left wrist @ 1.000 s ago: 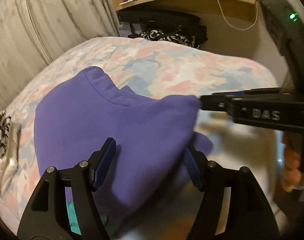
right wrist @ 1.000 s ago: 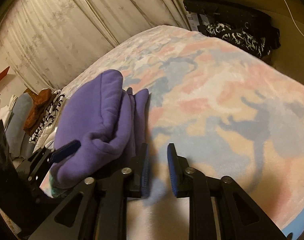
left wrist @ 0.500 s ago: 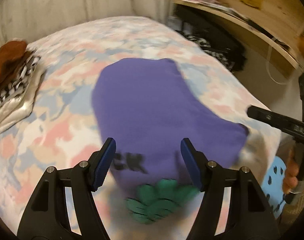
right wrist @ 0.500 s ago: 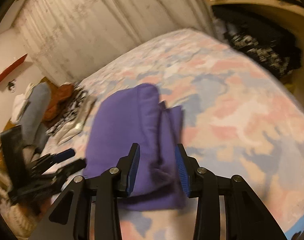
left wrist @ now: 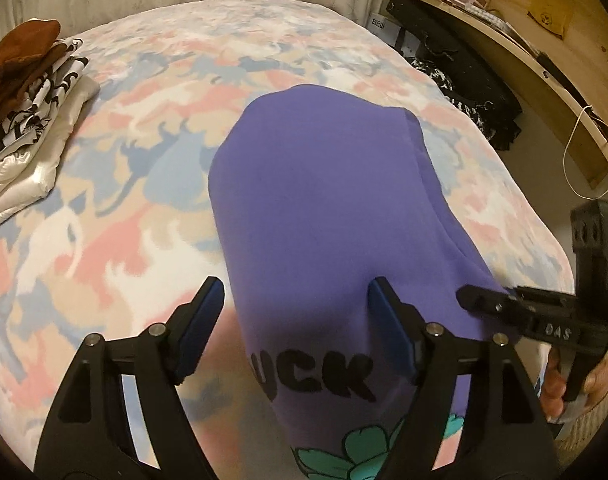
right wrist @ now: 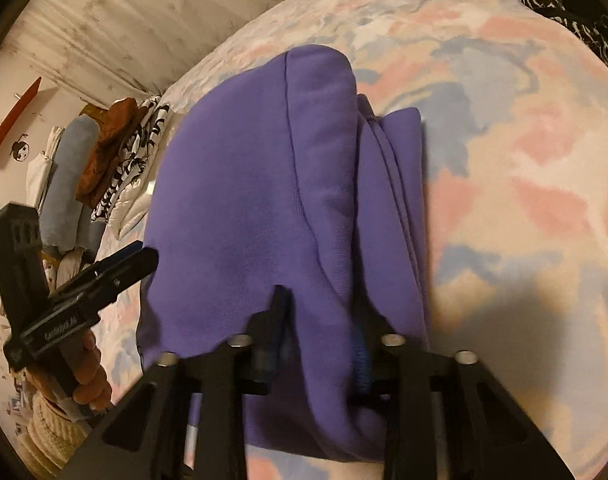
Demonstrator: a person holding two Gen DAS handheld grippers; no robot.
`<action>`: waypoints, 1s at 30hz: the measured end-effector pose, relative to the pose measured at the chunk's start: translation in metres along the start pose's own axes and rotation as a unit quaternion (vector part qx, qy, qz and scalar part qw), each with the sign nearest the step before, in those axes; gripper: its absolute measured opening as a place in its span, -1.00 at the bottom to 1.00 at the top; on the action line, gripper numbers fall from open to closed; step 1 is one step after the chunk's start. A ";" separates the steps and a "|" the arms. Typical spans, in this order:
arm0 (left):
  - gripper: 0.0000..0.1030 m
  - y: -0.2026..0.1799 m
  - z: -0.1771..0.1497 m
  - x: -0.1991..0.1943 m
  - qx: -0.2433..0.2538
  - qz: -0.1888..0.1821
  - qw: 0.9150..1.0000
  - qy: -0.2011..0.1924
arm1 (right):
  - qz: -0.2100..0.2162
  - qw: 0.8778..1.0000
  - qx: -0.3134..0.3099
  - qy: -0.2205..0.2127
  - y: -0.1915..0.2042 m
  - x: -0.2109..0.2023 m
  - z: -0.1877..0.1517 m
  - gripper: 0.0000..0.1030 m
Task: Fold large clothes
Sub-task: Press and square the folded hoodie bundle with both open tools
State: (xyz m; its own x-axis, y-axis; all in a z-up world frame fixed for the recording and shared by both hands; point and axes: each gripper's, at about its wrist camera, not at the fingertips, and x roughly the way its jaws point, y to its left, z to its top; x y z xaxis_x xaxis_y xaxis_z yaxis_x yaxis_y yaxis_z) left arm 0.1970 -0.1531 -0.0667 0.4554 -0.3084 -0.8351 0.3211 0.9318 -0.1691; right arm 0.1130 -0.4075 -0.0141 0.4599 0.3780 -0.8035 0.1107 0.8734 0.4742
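Left wrist view: a purple sweatshirt, folded into a thick bundle, lies on a bed covered by a blanket patterned in pink, blue and cream. Black letters and a green flower print show on its near end. The left tool stands with its fingers well apart over that near end; its right finger rests against the purple cloth while the left one hangs over the blanket beside the garment, so nothing is pinched. Its fingers have just been spreading wider. At the right edge the right tool reaches in to the sweatshirt's side edge, with a person's hand on its handle. A stack of folded clothes sits at the bed's far left, and a wooden shelf runs along the right wall.

Right wrist view: the right tool is clamped on a thick fold of the sweatshirt, purple cloth bunched between its fingers, which have just been closing. The left tool points at the garment's left edge, and a curtain hangs behind the bed.
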 end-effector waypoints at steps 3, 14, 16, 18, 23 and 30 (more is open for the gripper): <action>0.41 -0.005 0.003 -0.001 0.013 0.004 1.000 -0.002 | 0.012 1.000 0.001 -0.021 0.003 -0.020 -0.014 -0.69; 0.43 -0.030 -0.017 0.015 0.062 0.006 0.998 -0.009 | 0.003 0.999 0.040 -0.016 -0.021 -0.004 -0.068 -0.71; 0.47 -0.032 -0.018 0.015 0.066 0.015 0.998 -0.019 | -0.003 0.999 0.033 -0.025 -0.017 -0.007 -0.069 -0.71; 0.48 -0.032 -0.018 0.015 0.066 0.015 0.997 -0.022 | -0.020 0.999 0.011 -0.028 -0.007 -0.013 -0.068 -0.71; 0.48 -0.026 -0.013 0.010 0.064 0.009 0.997 -0.032 | -0.024 0.999 -0.014 -0.019 0.011 -0.030 -0.053 -0.43; 0.48 -0.013 0.012 0.005 0.049 -0.020 0.998 -0.033 | -0.016 0.998 -0.016 -0.061 0.024 -0.057 0.003 0.31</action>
State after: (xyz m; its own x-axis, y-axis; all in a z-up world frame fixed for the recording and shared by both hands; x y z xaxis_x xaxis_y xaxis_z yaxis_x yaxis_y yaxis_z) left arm 0.2054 -0.1689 -0.0625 0.4936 -0.3602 -0.7916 0.4185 0.8963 -0.1469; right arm 0.0921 -0.4095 0.0445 0.5608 0.3104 -0.7676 0.0996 0.8951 0.4347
